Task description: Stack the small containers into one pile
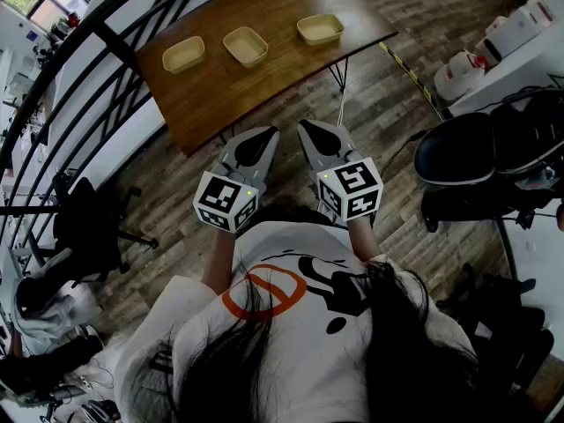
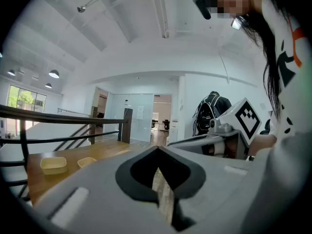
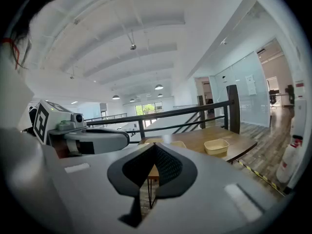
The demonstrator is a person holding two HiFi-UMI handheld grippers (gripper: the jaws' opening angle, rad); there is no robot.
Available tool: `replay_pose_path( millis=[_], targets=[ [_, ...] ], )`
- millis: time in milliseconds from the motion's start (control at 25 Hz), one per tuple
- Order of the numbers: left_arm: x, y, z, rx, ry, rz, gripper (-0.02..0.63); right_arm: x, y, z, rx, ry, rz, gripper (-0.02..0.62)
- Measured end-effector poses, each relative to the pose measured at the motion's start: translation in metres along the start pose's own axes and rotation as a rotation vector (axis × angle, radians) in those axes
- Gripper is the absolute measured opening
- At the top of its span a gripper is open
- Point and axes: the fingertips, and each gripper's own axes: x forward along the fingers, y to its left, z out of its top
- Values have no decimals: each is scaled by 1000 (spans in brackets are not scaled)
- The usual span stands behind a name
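Two grippers are held side by side just in front of the person's chest, above the floor and short of the bench's (image 1: 264, 95) near edge. The left gripper (image 1: 263, 132) and right gripper (image 1: 310, 126) are each clenched tip to tip on nothing. Farther off, three small containers sit open side up in a spaced row, none touching: the left container (image 1: 183, 54) by the bench's left corner, the middle container (image 1: 246, 46) beside it, and the right container (image 1: 320, 29) toward the right end.
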Motion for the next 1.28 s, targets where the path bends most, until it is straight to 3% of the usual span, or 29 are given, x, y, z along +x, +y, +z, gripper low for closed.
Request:
replay_pose_path(
  millis=[600,1000,1280],
  targets=[
    [13,-12,-4,2,9,15,0,-11,-10,-6,11,-1,48,8],
    [25,-24,-28,-27,52,37,0,-22,-31,-29,17,35,64,8],
    [41,-1,-30,-49,68,53,0,6,-43,-27,37,58,90,8]
  ],
)
